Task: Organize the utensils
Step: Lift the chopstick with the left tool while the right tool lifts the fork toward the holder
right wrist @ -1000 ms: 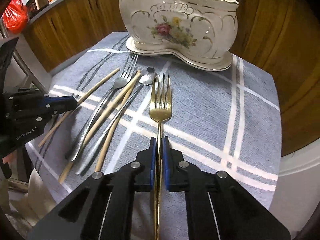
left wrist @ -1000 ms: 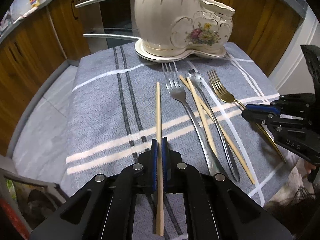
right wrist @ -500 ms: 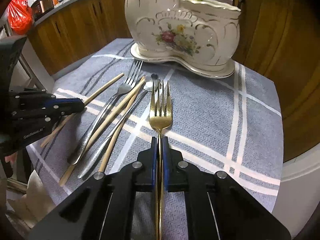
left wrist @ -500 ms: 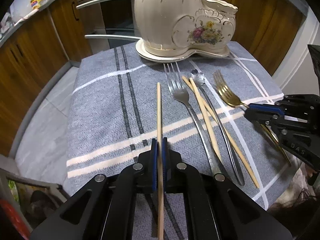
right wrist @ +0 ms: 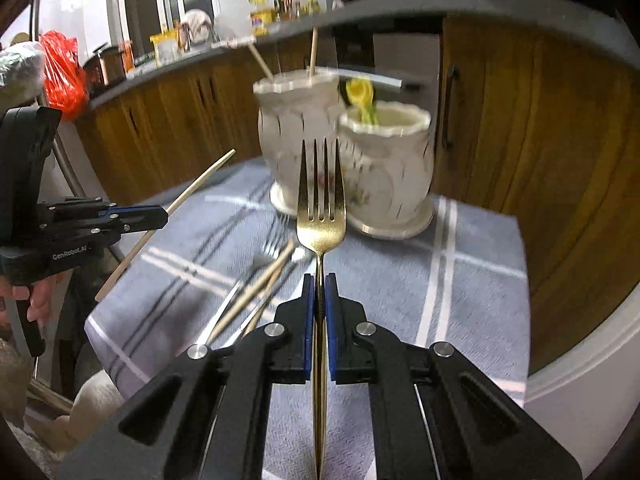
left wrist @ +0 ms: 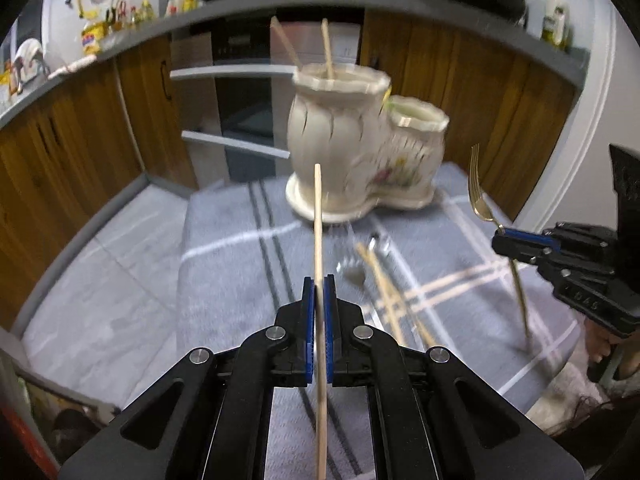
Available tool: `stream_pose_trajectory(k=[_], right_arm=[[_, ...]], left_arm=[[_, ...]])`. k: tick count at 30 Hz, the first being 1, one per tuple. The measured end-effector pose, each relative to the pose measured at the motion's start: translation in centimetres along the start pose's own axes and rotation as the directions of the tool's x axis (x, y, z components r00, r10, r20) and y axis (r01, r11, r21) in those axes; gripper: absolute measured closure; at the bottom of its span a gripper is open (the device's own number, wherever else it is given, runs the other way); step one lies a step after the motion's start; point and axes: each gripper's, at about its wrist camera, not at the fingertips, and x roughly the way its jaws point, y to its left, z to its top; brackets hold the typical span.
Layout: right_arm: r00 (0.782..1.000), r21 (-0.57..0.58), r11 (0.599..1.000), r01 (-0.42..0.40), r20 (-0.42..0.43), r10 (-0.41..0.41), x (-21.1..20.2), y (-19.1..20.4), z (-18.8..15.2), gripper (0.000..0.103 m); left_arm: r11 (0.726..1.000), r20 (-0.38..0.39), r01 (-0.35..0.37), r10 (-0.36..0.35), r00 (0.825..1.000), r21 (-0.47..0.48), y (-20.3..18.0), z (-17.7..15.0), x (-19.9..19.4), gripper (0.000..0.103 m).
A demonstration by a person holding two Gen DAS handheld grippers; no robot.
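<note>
Gripping a slender wooden chopstick (left wrist: 318,240) between blue pads, the left hand-held gripper (left wrist: 318,292) holds it clear of the grey striped tablecloth (left wrist: 224,280); beyond stands a scalloped cream ceramic utensil holder (left wrist: 352,160) with two chopsticks (left wrist: 327,48) upright inside, loose cutlery (left wrist: 384,280) blurred below.

From the right wrist, the right hand-held gripper (right wrist: 319,292) clamps a gold fork (right wrist: 320,216), tines up, before the holder's smaller cup, where something yellow (right wrist: 360,96) shows.
</note>
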Motion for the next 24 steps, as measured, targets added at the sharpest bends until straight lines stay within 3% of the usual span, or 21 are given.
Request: stream_pose_trajectory(k=[6, 9, 13, 19, 24], right_arm=[[0.99, 0.003, 1.0, 0.028, 0.141, -0.028, -1.3, 0.7, 1.8, 0.098], [0.97, 0.002, 0.998, 0.062, 0.236, -0.061, -2.4, 0.8, 3.0, 0.098], [0.941, 0.024, 0.996, 0.082, 0.327, -0.086, -3.2, 0.2, 5.6, 0.098], [0.928, 0.056, 0.997, 0.047, 0.367, -0.064, -3.4, -1.5, 10.4, 0.098], [0.903, 0.087, 0.996, 0.011, 0.428, -0.048, -3.8, -2.5, 13.3, 0.098]], left_arm=[[0.998, 0.154, 0.058, -0.056, 0.987, -0.007, -0.3, 2.3, -2.3, 0.098], [0.997, 0.224, 0.073, -0.066, 0.972, -0.023, -0.3, 3.7, -2.9, 0.098], [0.988, 0.318, 0.135, -0.104, 0.943, -0.077, 0.7, 6.4, -2.9, 0.098], [0.976, 0.413, 0.194, -0.137, 0.9, -0.099, 1.3, 10.8, -2.4, 0.098], [0.97, 0.512, 0.22, -0.138, 0.848, -0.103, 1.4, 14.2, -1.3, 0.098]])
